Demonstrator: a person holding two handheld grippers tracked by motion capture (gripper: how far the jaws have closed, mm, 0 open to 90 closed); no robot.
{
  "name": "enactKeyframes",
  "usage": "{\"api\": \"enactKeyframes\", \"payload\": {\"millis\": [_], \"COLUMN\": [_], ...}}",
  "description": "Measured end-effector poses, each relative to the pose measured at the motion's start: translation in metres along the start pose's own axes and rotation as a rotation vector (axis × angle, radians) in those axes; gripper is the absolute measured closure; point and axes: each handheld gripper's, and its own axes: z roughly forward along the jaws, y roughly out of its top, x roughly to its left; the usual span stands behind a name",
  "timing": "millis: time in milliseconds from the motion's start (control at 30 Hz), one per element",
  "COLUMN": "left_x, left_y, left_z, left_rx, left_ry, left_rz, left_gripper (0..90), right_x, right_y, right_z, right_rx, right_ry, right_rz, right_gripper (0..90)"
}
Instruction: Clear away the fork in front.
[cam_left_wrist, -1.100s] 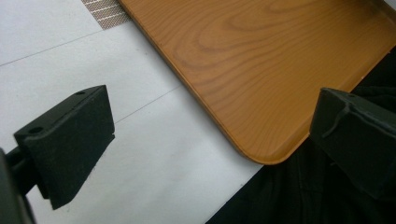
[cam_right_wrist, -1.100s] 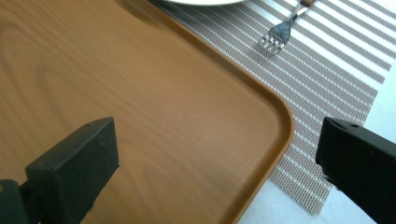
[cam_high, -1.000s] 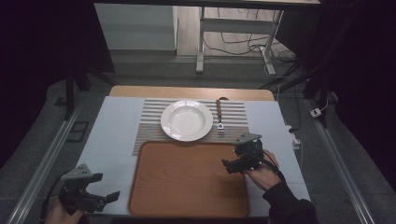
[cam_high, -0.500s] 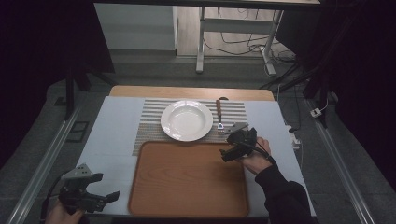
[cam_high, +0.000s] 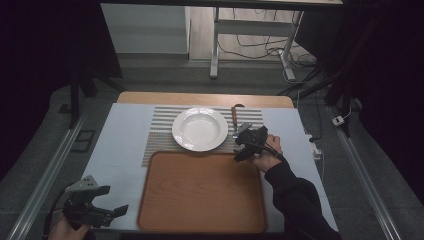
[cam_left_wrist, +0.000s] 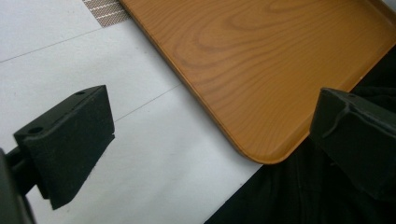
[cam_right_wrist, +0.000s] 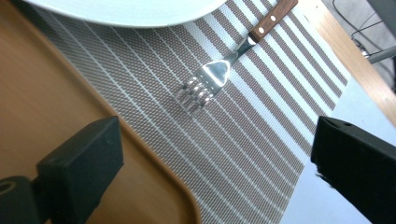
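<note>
Wood: a brown wooden handle is seen on the fork (cam_right_wrist: 219, 70), whose steel tines point toward the right claw (cam_right_wrist: 215, 154).
Fork: it lies flat on the striped placemat (cam_right_wrist: 261, 135), just beside the white plate (cam_right_wrist: 135, 10), ahead of the claw's jaws and untouched by them.
Right claw: its jaws are spread wide, have just been closing a little, and nothing is pinched between them; in the high view it (cam_high: 239, 145) is held over the mat's edge, near the tray's far right corner.
Tray: the wooden tray (cam_high: 200, 195) rests on the table (cam_high: 120, 145), nearer than the mat.
Left claw: it (cam_left_wrist: 210, 140) is spread, empty, over the tray's near left corner.
</note>
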Motion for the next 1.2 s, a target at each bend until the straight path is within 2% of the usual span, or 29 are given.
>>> {"api": "enactKeyframes", "payload": {"millis": [133,200,233,267,333,367,433,467,533,667,733,767,800,833,867,967,1000,1033,1067,1100,1167,1200], "left_x": [0.0,0.0,0.0,0.0,0.0,0.0,0.0,0.0,0.0,0.0,0.0,0.0,0.0,0.0,0.0,0.0,0.0,0.0,0.0,0.0,0.0,0.0], "left_y": [0.0,0.0,0.0,0.0,0.0,-0.001,-0.001,-0.001,-0.001,-0.001,-0.001,-0.001,-0.001,-0.001,-0.001,-0.001,-0.001,-0.001,-0.001,-0.001,-0.001,-0.001], "left_z": [0.0,0.0,0.0,0.0,0.0,0.0,0.0,0.0,-0.001,-0.001,-0.001,-0.001,-0.001,-0.001,-0.001,-0.001,-0.001,-0.001,-0.001,-0.001,-0.001,-0.001], "left_rx": [0.0,0.0,0.001,0.001,0.0,0.0,0.0,0.0,0.001,0.001,0.002,0.002,0.002,0.002,0.002,0.001,0.001,0.0,0.0,-0.001,-0.002,-0.002], "left_ry": [-0.001,-0.001,-0.001,-0.001,-0.001,-0.001,-0.001,-0.001,-0.001,-0.002,-0.002,-0.002,-0.002,-0.001,-0.001,-0.002,-0.002,-0.003,-0.003,-0.004,-0.004,-0.002], "left_rz": [-0.002,-0.002,-0.001,-0.001,-0.002,-0.002,-0.002,-0.002,-0.001,0.0,-0.001,-0.001,-0.001,0.0,0.001,0.001,0.0,-0.001,-0.001,-0.001,0.003,0.003], "left_gripper": [0.0,0.0,0.0,0.0,0.0,0.0,0.0,0.0,0.0,0.0,0.0,0.0,0.0,0.0,0.0,0.0,0.0,0.0,0.0,0.0,0.0,0.0], "right_x": [0.002,0.004,0.006,0.007,0.011,0.011,0.016,0.018,0.022,0.028,0.033,0.034,0.036,0.038,0.04,0.044,0.047,0.047,0.047,0.045,0.046,0.044], "right_y": [0.004,0.005,0.007,0.009,0.011,0.011,0.014,0.015,0.015,0.015,0.015,0.014,0.014,0.013,0.012,0.01,0.007,0.008,0.008,0.01,0.009,0.011], "right_z": [0.01,0.012,0.015,0.016,0.018,0.018,0.022,0.024,0.027,0.034,0.038,0.04,0.042,0.044,0.045,0.05,0.051,0.05,0.049,0.047,0.045,0.042], "right_rx": [0.029,0.03,0.032,0.03,0.039,0.039,0.059,0.067,0.085,0.106,0.123,0.126,0.129,0.13,0.135,0.135,0.103,0.118,0.105,0.117,0.089,0.104], "right_ry": [-0.028,-0.036,-0.055,-0.064,-0.077,-0.077,-0.099,-0.099,-0.129,-0.146,-0.159,-0.171,-0.179,-0.163,-0.2,-0.21,-0.289,-0.273,-0.283,-0.262,-0.3,-0.258], "right_rz": [-0.069,-0.08,-0.126,-0.146,-0.179,-0.179,-0.252,-0.276,-0.327,-0.407,-0.422,-0.465,-0.479,-0.493,-0.521,-0.599,-0.629,-0.637,-0.635,-0.644,-0.639,-0.641], "right_gripper": [11.9,14.4,18.6,21.0,26.9,26.9,36.7,39.6,47.1,60.2,65.2,68.6,71.5,74.2,77.7,86.7,88.3,89.0,89.5,89.8,89.9,90.0]}}
